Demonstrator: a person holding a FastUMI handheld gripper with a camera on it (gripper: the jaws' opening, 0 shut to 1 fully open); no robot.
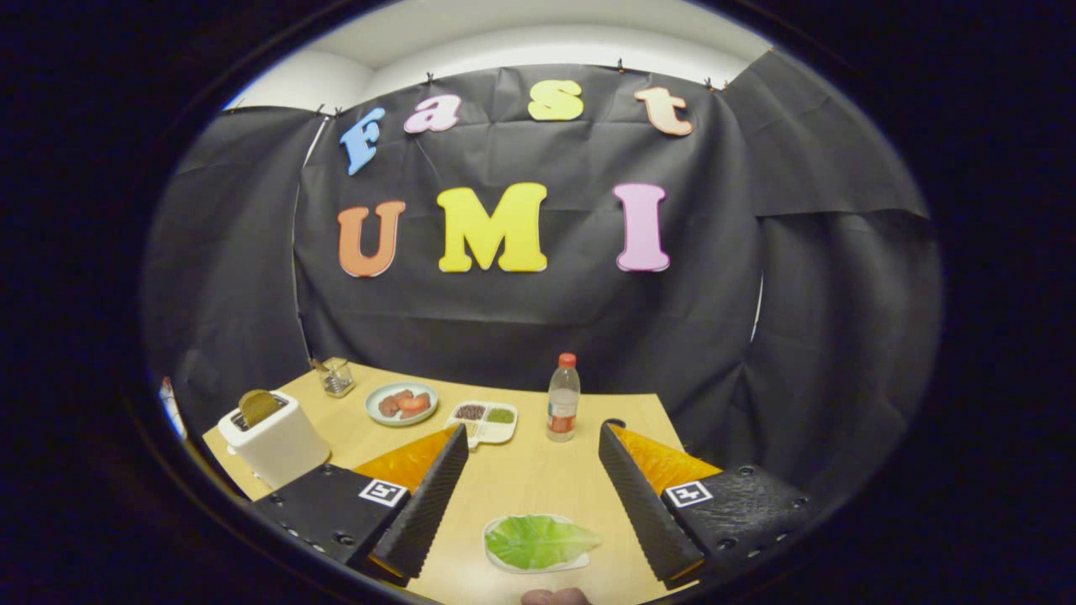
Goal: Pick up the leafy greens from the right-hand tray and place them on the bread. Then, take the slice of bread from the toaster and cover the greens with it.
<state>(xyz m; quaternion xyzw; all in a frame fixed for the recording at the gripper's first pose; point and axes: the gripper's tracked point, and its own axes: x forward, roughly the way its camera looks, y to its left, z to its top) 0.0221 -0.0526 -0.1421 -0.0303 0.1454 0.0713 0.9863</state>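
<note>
Wooden table (pixel 521 483), toaster (pixel 277 441), plate (pixel 402 404), bottle (pixel 562 398)

Green leaf (pixel 538 541), white toaster (pixel 276 440), red-capped bottle (pixel 562 408), black ribbed fingers (pixel 430 502).

Setting: a staged test booth, not a lived-in kitchen. Black cloth hangs as walls on three sides, pinned along its top edge, with a plain white wall showing above it. One light wooden table (pixel 521 479) stands against the cloth. Kitchen props are set out on it: a white toaster (pixel 276 437) with a slice of bread (pixel 258 406) standing in its slot, a small glass jar (pixel 337 376), a plate (pixel 402 404) of food, a divided tray (pixel 483 422), a plastic bottle (pixel 563 408) and a leaf on a white tray (pixel 538 544). The gripper (pixel 530 487), fingers spread wide apart, bears printed square markers.
</note>
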